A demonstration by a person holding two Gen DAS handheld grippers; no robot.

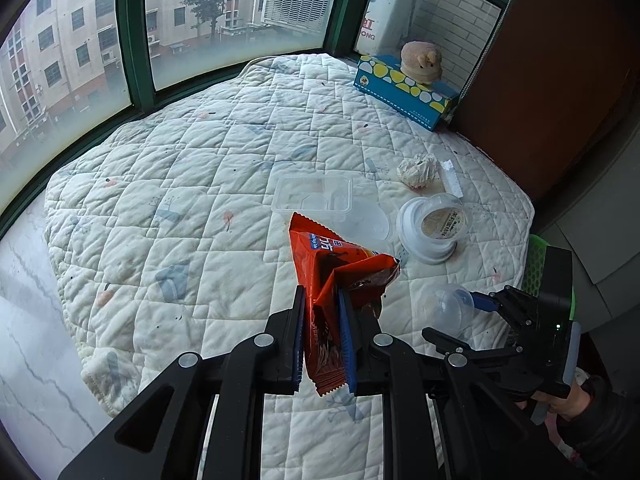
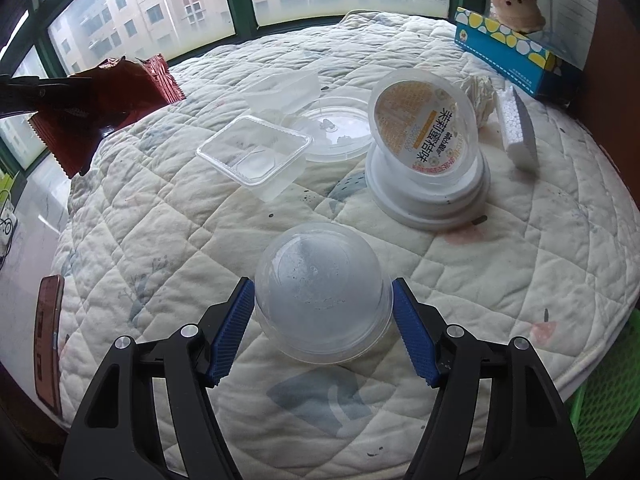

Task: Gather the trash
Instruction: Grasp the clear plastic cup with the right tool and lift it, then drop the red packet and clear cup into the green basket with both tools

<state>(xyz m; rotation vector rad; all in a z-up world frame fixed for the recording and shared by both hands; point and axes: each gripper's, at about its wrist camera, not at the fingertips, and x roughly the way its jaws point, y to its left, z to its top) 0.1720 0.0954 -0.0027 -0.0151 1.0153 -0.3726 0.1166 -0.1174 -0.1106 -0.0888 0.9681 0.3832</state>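
Observation:
My left gripper [image 1: 322, 336] is shut on an orange snack wrapper [image 1: 340, 272] and holds it above the quilted mat [image 1: 180, 184]; the wrapper also shows in the right wrist view [image 2: 104, 108]. My right gripper [image 2: 324, 328] is open, its blue pads on either side of a clear plastic dome lid [image 2: 322, 292] that rests on the mat; whether they touch it I cannot tell. Ahead lie a clear rectangular tray [image 2: 256, 156], a flat round lid [image 2: 336, 128], a labelled tub on a white lid [image 2: 428, 136], crumpled paper [image 2: 478, 92] and a foam piece [image 2: 516, 128].
A blue tissue box [image 1: 404, 90] with a plush toy [image 1: 422, 60] on it stands at the back right by the window. A green mesh basket [image 2: 608, 404] sits off the mat's right edge. A brown flat object [image 2: 48, 340] lies at the left edge.

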